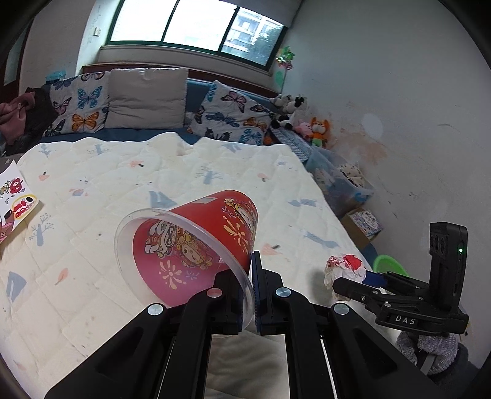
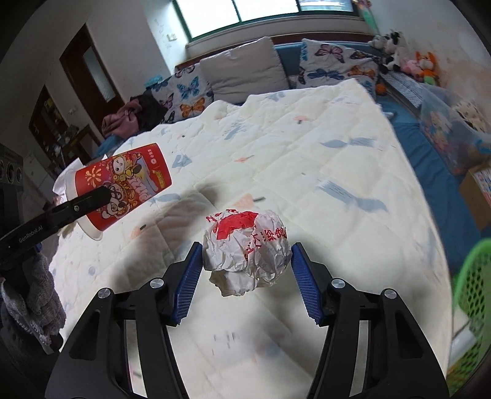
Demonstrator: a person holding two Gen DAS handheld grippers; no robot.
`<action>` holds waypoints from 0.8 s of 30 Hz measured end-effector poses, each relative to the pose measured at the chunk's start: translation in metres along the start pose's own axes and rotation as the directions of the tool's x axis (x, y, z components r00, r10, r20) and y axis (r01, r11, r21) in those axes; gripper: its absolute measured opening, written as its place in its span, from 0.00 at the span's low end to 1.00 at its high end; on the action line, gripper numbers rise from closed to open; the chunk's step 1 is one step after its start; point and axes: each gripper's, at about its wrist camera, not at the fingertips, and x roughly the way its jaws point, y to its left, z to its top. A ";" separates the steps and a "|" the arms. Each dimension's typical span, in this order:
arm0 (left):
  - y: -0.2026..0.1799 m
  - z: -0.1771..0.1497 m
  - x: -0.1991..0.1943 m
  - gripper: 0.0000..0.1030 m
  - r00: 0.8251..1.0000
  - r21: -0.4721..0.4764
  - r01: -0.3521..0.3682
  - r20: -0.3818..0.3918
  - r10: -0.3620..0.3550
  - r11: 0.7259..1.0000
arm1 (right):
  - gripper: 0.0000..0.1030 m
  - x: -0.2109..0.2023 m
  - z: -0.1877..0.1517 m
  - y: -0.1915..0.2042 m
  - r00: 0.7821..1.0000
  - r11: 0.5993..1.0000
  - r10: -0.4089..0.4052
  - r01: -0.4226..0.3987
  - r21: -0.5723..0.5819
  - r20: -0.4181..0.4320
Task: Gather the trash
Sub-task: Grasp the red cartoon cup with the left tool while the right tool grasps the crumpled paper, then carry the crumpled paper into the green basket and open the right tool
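Aloft | left tool (image 1: 250, 288) pinches cup (image 1: 196, 242) rim | bed edge (image 2: 408, 172) near

A cream quilt (image 1: 172, 172) printed with small pastel motifs covers the bed, with butterfly-print pillows (image 1: 81, 104) and a plain grey cushion (image 1: 147, 98) propped beneath a green-framed window (image 1: 196, 27). Stuffed toys (image 1: 302, 122) crowd the far corner, above a clear storage bin (image 1: 340, 181).

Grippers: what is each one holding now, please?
Left gripper: shut on red printed paper cup's rim.
Right gripper: shut on crumpled white-and-red paper ball.
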 end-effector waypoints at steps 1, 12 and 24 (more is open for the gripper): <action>-0.007 -0.002 -0.002 0.05 1.000 0.008 0.005 0.000 -0.005 1.000 | 0.57 -0.008 -0.004 -0.004 1.000 1.000 -0.005 0.005 0.009 0.007; -0.097 -0.029 -0.005 0.05 0.994 0.100 0.112 -0.029 -0.109 0.989 | 0.58 -0.086 -0.056 -0.071 0.993 0.989 -0.101 0.094 0.118 0.054; -0.177 -0.046 0.019 0.05 0.974 0.164 0.221 -0.090 -0.208 0.961 | 0.58 -0.140 -0.101 -0.163 0.968 0.941 -0.249 0.231 0.245 0.042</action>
